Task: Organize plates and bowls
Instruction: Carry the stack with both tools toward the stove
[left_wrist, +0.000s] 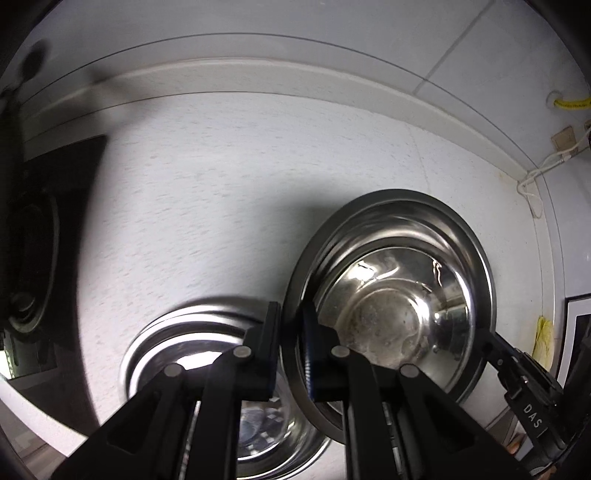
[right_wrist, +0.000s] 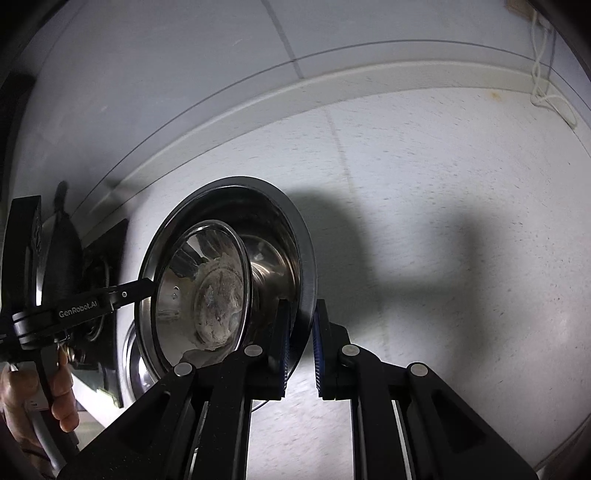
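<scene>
Both grippers pinch opposite sides of a wide steel basin's rim, carrying it just above the speckled countertop.

The left gripper (left_wrist: 291, 325) is clamped tight on the near rim of the steel basin (left_wrist: 461, 236), and the right gripper (right_wrist: 301, 332) is clamped just as tight on the far rim, with a smaller steel bowl (right_wrist: 207, 288) nested inside. A second steel dish (left_wrist: 177, 332) sits on the countertop (left_wrist: 229, 177) just beside and below. I'd say both hands should rise together and stay level, or the loose inner bowl will slide. The lower dish is half hidden behind the fingers. The bowl's base shows a dull patch, residue or reflection, hard to tell. The dark stove at the edge is blurred.
</scene>
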